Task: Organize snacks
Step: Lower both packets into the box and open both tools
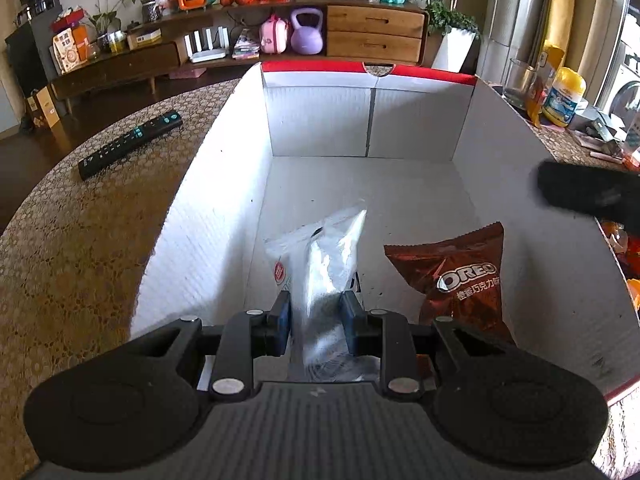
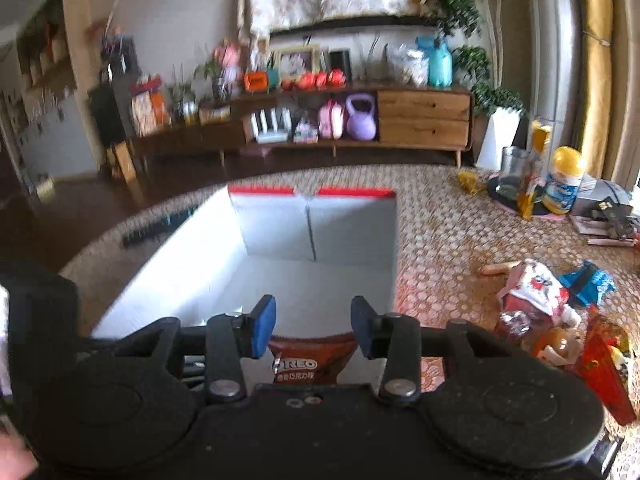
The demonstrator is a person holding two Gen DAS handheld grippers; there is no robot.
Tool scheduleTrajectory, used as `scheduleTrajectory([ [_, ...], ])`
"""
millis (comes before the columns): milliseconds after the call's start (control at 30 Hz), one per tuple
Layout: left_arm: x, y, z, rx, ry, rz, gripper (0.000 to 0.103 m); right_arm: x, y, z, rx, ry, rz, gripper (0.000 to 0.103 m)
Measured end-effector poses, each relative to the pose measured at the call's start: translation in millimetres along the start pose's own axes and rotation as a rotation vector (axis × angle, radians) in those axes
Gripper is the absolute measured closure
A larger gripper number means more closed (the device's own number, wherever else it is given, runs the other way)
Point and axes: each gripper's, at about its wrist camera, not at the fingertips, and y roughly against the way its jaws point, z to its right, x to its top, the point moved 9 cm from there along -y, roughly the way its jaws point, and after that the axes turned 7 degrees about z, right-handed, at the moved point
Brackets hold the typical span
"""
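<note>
A: From the left wrist view, we see our left gripper (image 1: 316, 316) clamped on a clear packet (image 1: 320, 268), its two pads pressing the packet's lower part from either side. The packet sticks out forward past the fingers, over the floor of the white box (image 1: 224, 200).

B: And we see a brown cookie packet (image 1: 460, 276) just to the right of it, inside the same box, leaning near the right wall. The two packets sit near each other; we cannot tell whether they touch.

A: The box stands on the patterned surface (image 1: 80, 240), with a remote control (image 1: 130, 144) lying left of it, well apart from the gripper.

B: A dark blurred shape shows at the right edge above the box wall; we cannot tell what it is.

A: In the right wrist view, our right gripper (image 2: 314, 326) stands with its fingers spread and nothing between them. The brown cookie packet (image 2: 308, 354) lies below and just behind the gap, within the box (image 2: 180, 280).

B: To the right, on the surface (image 2: 440, 232), we see a heap of snacks (image 2: 560, 320) outside the box, well apart from the fingers.
</note>
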Motion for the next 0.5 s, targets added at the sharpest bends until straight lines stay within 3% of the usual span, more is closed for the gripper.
scheduleTrajectory([
  [233,-1,3,8,-0.009,-0.008,-0.012,0.051,3,29,36,-0.047,-0.085,0.067,0.057],
  [500,12,22,21,-0.008,0.006,0.051,0.023,-15,54,85,-0.142,-0.150,0.075,0.054],
])
